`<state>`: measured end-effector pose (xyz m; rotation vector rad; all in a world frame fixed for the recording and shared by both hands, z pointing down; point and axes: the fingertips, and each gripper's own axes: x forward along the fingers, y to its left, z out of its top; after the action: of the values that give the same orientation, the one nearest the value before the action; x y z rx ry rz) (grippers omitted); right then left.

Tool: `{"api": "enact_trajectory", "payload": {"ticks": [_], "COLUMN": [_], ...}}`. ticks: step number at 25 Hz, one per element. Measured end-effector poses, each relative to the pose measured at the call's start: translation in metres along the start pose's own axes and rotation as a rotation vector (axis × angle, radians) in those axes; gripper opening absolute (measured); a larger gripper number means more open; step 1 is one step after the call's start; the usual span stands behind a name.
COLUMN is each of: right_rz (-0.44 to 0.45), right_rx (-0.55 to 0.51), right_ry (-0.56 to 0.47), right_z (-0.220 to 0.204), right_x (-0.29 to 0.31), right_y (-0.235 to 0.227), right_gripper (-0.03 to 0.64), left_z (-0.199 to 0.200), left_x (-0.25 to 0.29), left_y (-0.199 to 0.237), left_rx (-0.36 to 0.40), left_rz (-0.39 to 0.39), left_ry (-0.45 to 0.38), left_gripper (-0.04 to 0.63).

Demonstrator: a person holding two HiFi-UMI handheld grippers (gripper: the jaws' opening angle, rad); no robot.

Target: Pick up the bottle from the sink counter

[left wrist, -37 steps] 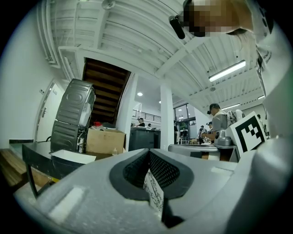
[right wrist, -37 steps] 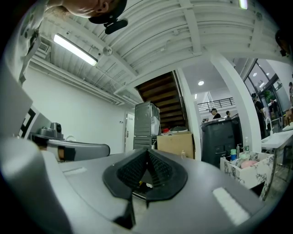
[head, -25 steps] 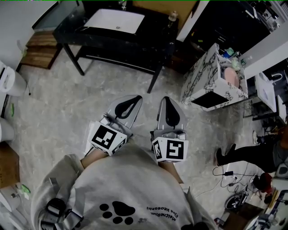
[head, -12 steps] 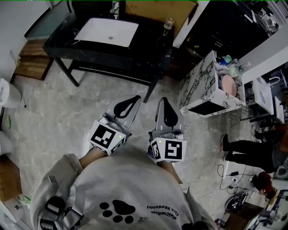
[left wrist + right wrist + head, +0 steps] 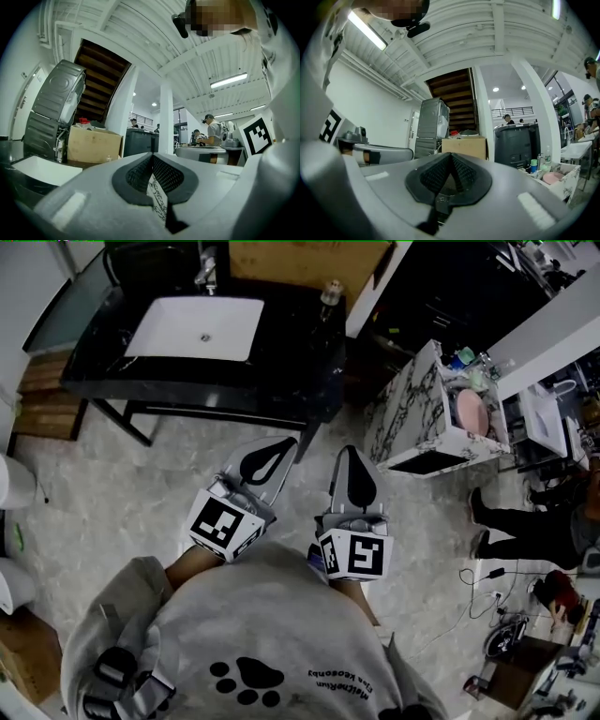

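small see-through bottle point(image 5: 329, 293) with a darker cap, standing upright, parked on the back right corner of the black sink counter point(image 5: 281, 362), off to the right of the white basin point(image 5: 197, 329), nothing touching it

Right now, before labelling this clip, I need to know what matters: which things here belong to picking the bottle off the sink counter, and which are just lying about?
Part of the job:
- bottle
- sink counter
- left gripper and right gripper, both shut and empty

Just lying about:
- faucet
- cardboard box
- marble-patterned cabinet
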<state>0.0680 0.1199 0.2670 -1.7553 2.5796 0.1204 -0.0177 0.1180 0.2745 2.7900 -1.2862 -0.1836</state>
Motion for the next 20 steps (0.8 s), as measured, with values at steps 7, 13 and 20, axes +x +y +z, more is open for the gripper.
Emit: {"api": "enact_trajectory", "payload": {"ticks": [7,13,20], "right_rz": [-0.064,-0.043,-0.029], "right_rx": [-0.011,-0.003,-0.017], "right_ry": [0.029,0.018,0.007], "right_z": [-0.013,-0.010,-0.002], "right_x": [0.017,0.030,0.032], "right_y": [0.000,0.006,0.012], "right_gripper": [0.000,0.000,0.000], "left_z": [-0.009,-0.005,0.001], "left_x": [0.013,0.014,0.004], "left_y": [0.025,0.034,0.041], "left_rx": [-0.004,-0.013,-0.018], "left_rz": [-0.051,-0.040,-0.006], "left_ry": [-0.001,0.012,-0.002], "left_gripper": [0.002,0.002,0.001]}}
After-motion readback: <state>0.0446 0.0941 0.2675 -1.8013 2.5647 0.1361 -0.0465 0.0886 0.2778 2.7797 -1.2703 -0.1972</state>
